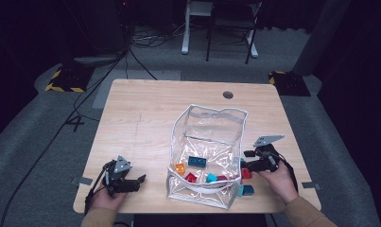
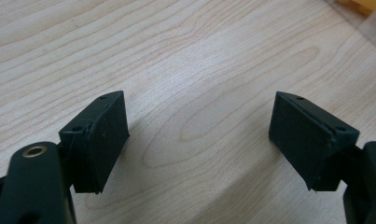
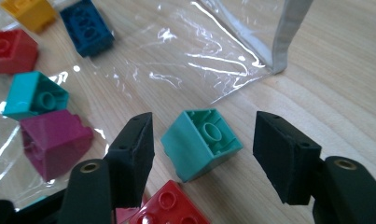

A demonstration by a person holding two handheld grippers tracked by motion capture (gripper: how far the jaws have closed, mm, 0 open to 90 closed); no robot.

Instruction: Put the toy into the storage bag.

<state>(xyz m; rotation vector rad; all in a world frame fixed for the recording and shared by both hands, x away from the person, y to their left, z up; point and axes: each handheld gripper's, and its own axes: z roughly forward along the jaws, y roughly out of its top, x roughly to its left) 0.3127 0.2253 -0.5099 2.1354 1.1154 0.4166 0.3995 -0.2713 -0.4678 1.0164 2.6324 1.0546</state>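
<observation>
The right gripper had its jaws wide open, with a green-blue block lying on its side between them. The pads were not touching it yet. To grab it well, I think the jaws should go down a little more and squeeze the block's two flat sides. A red block sat just under the jaws, very close, so it could get bumped. The clear bag lay just beyond the jaws. The left gripper was wide open too, holding nothing, with only bare table ahead.
</observation>
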